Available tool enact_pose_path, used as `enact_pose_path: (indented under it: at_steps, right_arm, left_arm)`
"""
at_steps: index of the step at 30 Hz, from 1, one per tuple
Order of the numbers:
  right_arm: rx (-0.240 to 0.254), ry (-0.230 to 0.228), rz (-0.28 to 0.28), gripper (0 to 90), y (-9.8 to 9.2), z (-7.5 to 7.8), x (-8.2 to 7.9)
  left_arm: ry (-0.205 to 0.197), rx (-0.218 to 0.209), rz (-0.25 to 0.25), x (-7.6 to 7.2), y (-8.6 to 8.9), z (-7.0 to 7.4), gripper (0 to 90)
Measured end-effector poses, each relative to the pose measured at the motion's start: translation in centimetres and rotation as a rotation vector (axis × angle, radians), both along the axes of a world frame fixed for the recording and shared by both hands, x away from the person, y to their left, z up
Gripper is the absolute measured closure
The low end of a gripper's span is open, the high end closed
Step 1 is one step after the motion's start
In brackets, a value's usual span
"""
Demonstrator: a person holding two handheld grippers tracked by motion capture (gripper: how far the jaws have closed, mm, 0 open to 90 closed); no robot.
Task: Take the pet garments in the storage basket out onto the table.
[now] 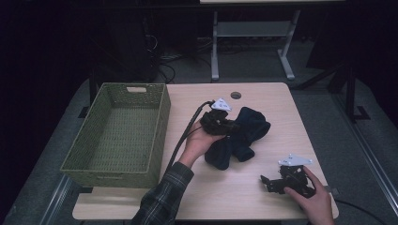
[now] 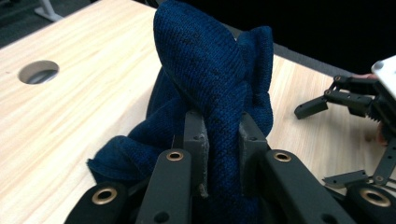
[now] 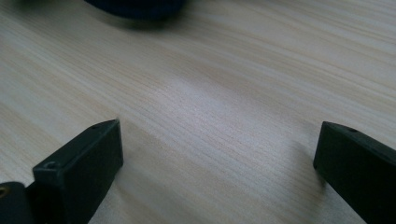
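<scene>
Listing your bench from largest item to smallest.

Table: pale wood grain, rounded corners, a round cable hole near the far edge.

Basket: green woven, rectangular, with a handle slot in its far wall. It sits on the left part of the table, its near end at the table's front edge. Nothing visible inside.

Cloth: dark blue knit, bunched and folded on itself, lying mid-table just right of the basket and well apart from it. In the left gripper view the ribbed weave shows clearly; one thick fold stands upright above the jaws, and the rest slumps to the table beneath.

Left gripper: held in your left hand at the cloth's left edge, grey plate on top, cable trailing back along your plaid sleeve. Its jaws are closed to a narrow gap on the upright fold, cloth pressed between both pads.

Right gripper: held in your right hand near the table's front right corner, low over bare wood, apart from the cloth. Its jaws stand wide, with nothing between them; its own view shows table grain in the gap.
</scene>
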State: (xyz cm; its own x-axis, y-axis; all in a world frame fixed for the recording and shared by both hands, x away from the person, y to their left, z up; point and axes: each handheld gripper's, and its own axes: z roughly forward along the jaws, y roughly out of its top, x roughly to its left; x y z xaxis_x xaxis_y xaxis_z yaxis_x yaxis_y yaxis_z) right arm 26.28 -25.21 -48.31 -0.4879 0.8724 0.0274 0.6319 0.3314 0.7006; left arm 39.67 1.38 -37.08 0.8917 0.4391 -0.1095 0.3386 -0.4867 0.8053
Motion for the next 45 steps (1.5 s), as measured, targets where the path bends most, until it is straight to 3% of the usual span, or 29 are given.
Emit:
enact_pose_path:
  at_steps: [3,10,15,20,24,27,33,37,45]
  right_arm:
    - [0.001,0.001,-0.001,1.0,0.0,0.0,0.0]
    - [0.003,0.002,-0.002,1.1,0.0,0.0,0.0]
    - [0.003,0.001,-0.002,1.1,0.0,0.0,0.0]
    - [0.002,0.001,-0.001,1.1,0.0,0.0,0.0]
    - [0.003,0.002,-0.002,1.1,0.0,0.0,0.0]
    - [0.001,0.0,0.0,1.1,0.0,0.0,0.0]
    - [0.001,0.001,0.0,1.1,0.0,0.0,0.0]
    - [0.001,0.001,0.0,1.0,0.0,0.0,0.0]
    - [0.002,0.001,-0.001,1.1,0.0,0.0,0.0]
  left_arm:
    - [0.004,0.017,-0.007,0.2,-0.6,-0.8,77.5]
    - [0.037,0.013,-0.008,0.7,-1.6,-2.3,76.9]
    - [0.042,0.01,-0.005,0.8,-1.8,-2.6,73.3]
    - [0.038,0.005,-0.011,0.6,-1.5,-2.2,47.6]
    - [0.024,-0.024,-0.016,0.2,-0.8,-1.6,38.3]
    - [-0.012,-0.011,-0.021,-0.4,-0.2,-1.0,25.4]
    - [-0.035,0.02,-0.01,-1.5,1.2,-0.3,18.1]
    - [-0.032,0.003,0.004,-2.2,2.5,-0.2,16.0]
    - [-0.05,0.015,0.026,-3.9,4.7,0.0,13.3]
